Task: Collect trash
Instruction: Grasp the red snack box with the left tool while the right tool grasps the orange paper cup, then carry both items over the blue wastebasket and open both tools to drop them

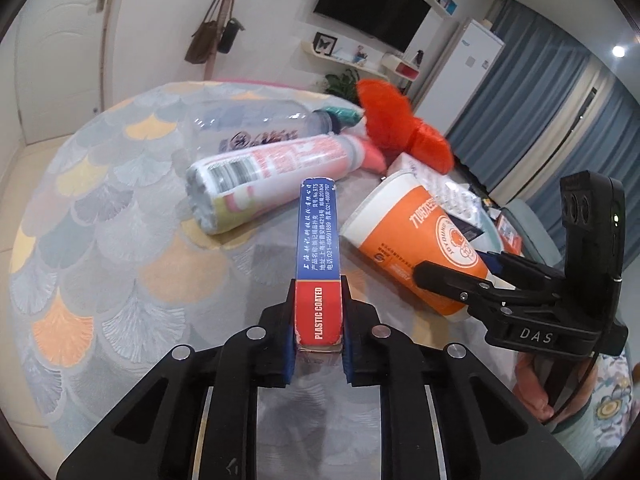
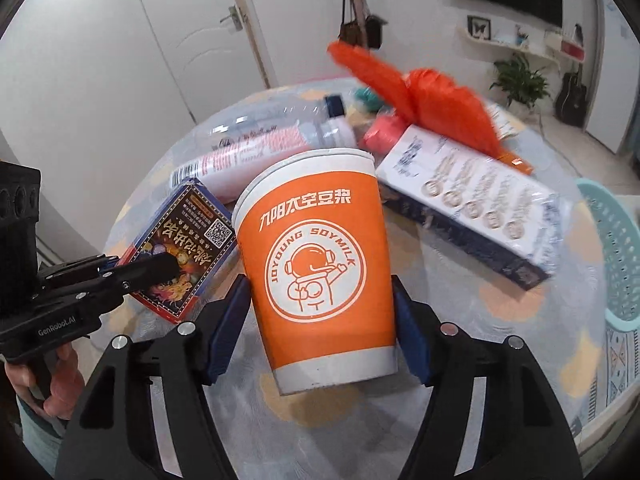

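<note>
Nearest in the left wrist view, a slim card box (image 1: 319, 264) is clamped edge-on between the blue pads of the left gripper (image 1: 319, 344); its red end is printed "PLASTIC COATED" and its blue edge carries lines of Chinese text and telephone numbers. In the right wrist view the same box's face is seen to bear a QR code and large Chinese characters, and the left gripper's body is marked "GenRobot.AI". An orange paper cup (image 2: 320, 264), printed "JOYOUNG SOYMILK" around an astronaut drawing with white Chinese characters above, lies on its side between the fingers of the right gripper (image 2: 322, 316); the right pad is set against the cup wall, but contact at the left pad cannot be made out. "DAS" is read on the right gripper's body. Behind, on the scale-patterned tablecloth (image 1: 100, 240), a pink-and-white bottle (image 1: 272, 176) with a barcode and a clear bottle (image 1: 256, 124) lie side by side. A long blue-and-white box (image 2: 468, 196) and an orange plastic bag (image 2: 424, 104) lie farther back, and a teal basket (image 2: 620, 252) stands beside the table.
</note>
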The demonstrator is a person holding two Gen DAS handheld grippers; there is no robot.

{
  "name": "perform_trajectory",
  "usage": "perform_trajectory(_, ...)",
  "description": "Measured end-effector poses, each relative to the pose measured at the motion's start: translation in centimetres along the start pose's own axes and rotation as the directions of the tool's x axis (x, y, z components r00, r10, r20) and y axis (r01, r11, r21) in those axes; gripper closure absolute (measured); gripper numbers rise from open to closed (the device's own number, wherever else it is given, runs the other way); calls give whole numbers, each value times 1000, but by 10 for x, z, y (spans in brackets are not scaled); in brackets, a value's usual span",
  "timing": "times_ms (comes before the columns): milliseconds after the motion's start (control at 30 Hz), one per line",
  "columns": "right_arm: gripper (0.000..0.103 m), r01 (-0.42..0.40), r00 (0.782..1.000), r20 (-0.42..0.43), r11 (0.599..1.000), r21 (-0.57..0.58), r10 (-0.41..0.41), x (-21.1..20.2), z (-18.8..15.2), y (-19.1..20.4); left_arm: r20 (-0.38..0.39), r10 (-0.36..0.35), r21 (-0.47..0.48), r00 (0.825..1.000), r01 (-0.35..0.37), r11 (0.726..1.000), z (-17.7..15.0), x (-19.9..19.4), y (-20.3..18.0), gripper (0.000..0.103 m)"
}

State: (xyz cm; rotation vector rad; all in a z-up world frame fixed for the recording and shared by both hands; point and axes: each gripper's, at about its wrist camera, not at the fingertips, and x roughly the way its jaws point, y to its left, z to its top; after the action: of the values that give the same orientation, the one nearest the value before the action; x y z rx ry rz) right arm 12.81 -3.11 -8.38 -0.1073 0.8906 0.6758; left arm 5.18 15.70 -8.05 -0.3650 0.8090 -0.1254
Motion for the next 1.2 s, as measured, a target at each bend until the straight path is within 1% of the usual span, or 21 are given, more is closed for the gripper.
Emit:
perform_trajectory(167, 38, 34, 997, 66, 999, 24, -36, -31, 0, -12, 32, -20, 27, 999, 19, 999, 7, -7, -18, 87)
perform_trajectory(333, 38, 89, 985, 143, 994, 56, -96, -64, 3, -32, 64, -53, 82, 997, 48, 995, 22, -10, -47, 87)
perform_trajectory(567, 38, 190, 946, 242, 974, 125, -215, -112, 5, -74, 79, -110, 182, 991, 94, 979, 50, 2, -104, 87)
perform_trajectory(733, 38, 226, 918, 276, 947, 227, -285, -135, 5, -124, 80, -154, 275, 985, 127, 953, 75, 17, -158, 87)
perform_trajectory(767, 38, 235, 910, 278, 936, 263, -307, -139, 6, -140, 78, -164, 290, 983, 135, 947, 80, 20, -167, 87)
perform_trajectory(867, 38, 247, 897, 275, 908, 338, -346, -147, 3, -177, 70, -186, 319, 980, 154, 935, 92, 32, -191, 87)
perform_trajectory(1000, 38, 267, 882, 243, 853, 449, -404, -147, -2, -229, 32, -244, 350, 969, 218, 911, 110, 56, -231, 87)
perform_trajectory(1067, 38, 269, 882, 212, 818, 509, -422, -142, -6, -259, 16, -258, 372, 966, 234, 898, 118, 71, -251, 87)
perform_trajectory(1200, 38, 272, 889, 152, 764, 585, -433, -124, -13, -300, -23, -276, 394, 961, 262, 881, 127, 103, -281, 87)
